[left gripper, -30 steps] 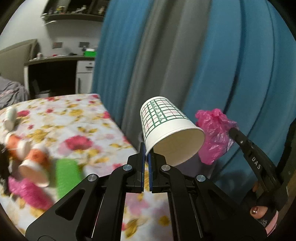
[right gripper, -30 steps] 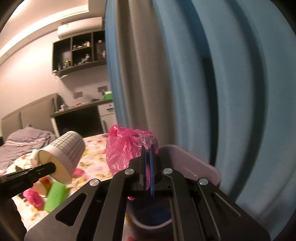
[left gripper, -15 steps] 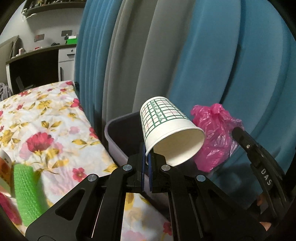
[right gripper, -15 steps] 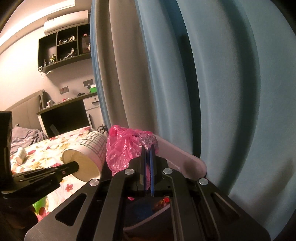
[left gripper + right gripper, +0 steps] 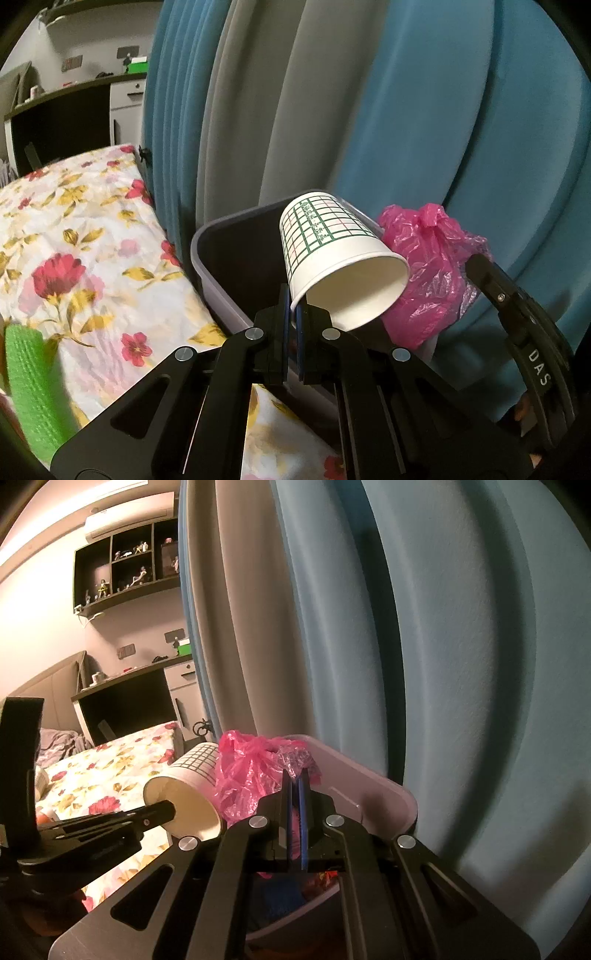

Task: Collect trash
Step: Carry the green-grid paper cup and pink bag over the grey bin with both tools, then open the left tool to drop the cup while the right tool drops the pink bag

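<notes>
Pleated curtain (image 5: 369,110) bg | L gripper (image 5: 292,310) pinches paper cup (image 5: 332,258) rim | R gripper (image 5: 294,794) pinches crinkly plastic bag (image 5: 247,771)

Dim, warm-lit, perhaps slightly soft fisheye

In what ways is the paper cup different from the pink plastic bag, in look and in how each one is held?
The paper cup is stiff and white with a green grid; the pink plastic bag is soft, crumpled and one colour. The left gripper pinches the cup by its rim, mouth tilted toward the camera; the right gripper is shut on the bunched bag. Both hang above the grey bin, side by side.
</notes>
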A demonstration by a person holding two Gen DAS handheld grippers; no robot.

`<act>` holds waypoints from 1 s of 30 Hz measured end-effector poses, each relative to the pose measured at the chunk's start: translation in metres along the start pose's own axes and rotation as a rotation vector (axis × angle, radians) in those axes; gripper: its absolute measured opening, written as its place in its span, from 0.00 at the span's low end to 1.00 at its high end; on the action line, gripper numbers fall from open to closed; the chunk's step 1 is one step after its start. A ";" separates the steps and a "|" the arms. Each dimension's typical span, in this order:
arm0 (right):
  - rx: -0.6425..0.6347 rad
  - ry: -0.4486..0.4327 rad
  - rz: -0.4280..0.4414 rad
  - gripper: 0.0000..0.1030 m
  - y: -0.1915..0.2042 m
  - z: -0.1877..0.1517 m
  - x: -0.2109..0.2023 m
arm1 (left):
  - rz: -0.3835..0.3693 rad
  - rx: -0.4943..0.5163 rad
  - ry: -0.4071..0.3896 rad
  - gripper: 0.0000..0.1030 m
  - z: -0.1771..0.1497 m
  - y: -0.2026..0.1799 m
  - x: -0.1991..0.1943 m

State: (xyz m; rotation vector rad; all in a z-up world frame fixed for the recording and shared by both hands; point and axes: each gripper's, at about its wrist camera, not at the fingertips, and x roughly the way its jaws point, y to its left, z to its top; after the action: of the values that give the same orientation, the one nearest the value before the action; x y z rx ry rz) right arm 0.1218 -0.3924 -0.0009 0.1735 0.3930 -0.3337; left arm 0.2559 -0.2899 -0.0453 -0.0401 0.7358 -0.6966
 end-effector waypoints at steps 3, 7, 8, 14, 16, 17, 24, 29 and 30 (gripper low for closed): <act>-0.004 0.008 0.004 0.04 0.001 -0.002 0.000 | -0.002 -0.011 0.012 0.02 -0.001 0.003 0.004; -0.008 0.016 0.008 0.04 0.000 -0.003 0.001 | -0.006 -0.023 0.024 0.02 0.000 0.005 0.006; -0.007 0.019 0.010 0.04 0.000 -0.004 0.002 | -0.007 -0.026 0.026 0.02 0.000 0.006 0.006; -0.004 0.027 0.007 0.04 -0.002 -0.004 0.004 | -0.021 -0.027 0.033 0.02 -0.001 0.006 0.009; -0.005 0.030 0.008 0.04 -0.003 -0.006 0.004 | -0.026 -0.026 0.035 0.02 -0.001 0.006 0.010; -0.006 0.032 0.008 0.04 -0.003 -0.007 0.004 | -0.024 -0.026 0.035 0.02 -0.001 0.006 0.010; 0.005 0.039 0.007 0.38 -0.006 -0.010 0.004 | -0.034 -0.010 0.018 0.11 -0.001 0.004 0.009; 0.014 0.024 -0.016 0.52 -0.010 -0.010 -0.004 | 0.034 -0.090 -0.059 0.80 0.000 0.018 -0.009; 0.015 0.016 -0.020 0.55 -0.011 -0.011 -0.007 | 0.039 -0.107 -0.076 0.83 0.000 0.023 -0.015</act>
State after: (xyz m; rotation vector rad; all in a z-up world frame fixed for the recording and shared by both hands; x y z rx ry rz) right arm 0.1078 -0.3982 -0.0087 0.1866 0.4086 -0.3554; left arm 0.2607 -0.2632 -0.0423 -0.1492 0.6984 -0.6146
